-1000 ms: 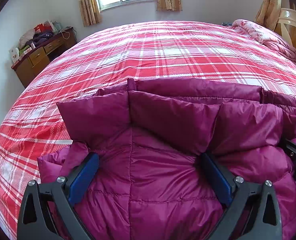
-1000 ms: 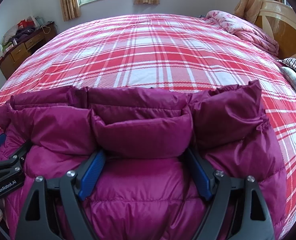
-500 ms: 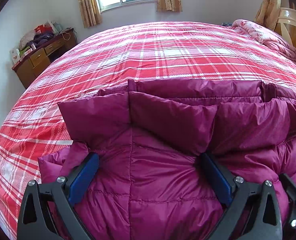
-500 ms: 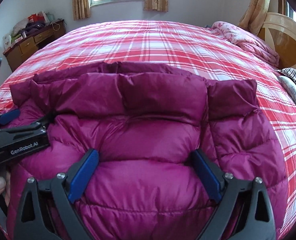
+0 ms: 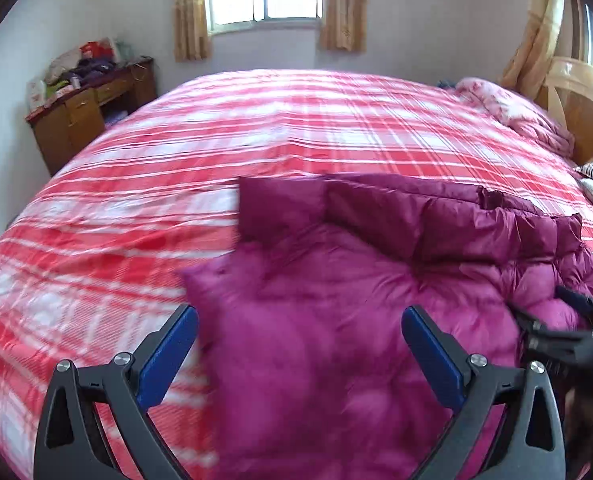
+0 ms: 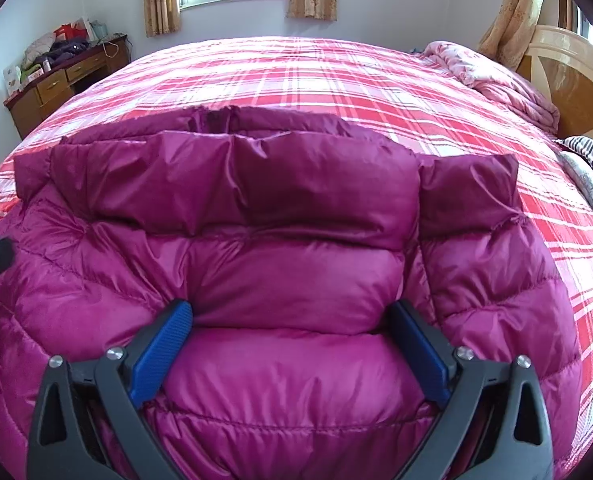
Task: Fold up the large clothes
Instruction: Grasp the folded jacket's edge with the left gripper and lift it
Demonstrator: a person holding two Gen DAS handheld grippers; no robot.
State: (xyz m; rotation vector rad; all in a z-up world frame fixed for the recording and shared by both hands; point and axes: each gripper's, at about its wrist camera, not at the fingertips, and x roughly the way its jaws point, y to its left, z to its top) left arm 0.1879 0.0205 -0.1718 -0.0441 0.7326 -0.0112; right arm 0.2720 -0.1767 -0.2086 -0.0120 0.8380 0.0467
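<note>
while the magenta down jacket (image 6: 296,280) lies on the red plaid bedspread (image 6: 316,76), the right gripper (image 6: 290,320) presses spread jaws into it; the left gripper (image 5: 298,330), blurred, seems parted above it.

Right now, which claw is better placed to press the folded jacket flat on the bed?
The right claw, probably. It is open and centred over the magenta down jacket, its fingers sunk into the padding. The left claw is open at the jacket's left edge, one finger over the bedspread.

Jacket (image 6: 296,288): glossy quilted nylon-look cloth. Bed (image 6: 296,76) under it: matt woven plaid cloth. My right claw (image 6: 290,316): matt black plastic, textured blue pads (image 6: 162,352), shiny metal screws.
</note>
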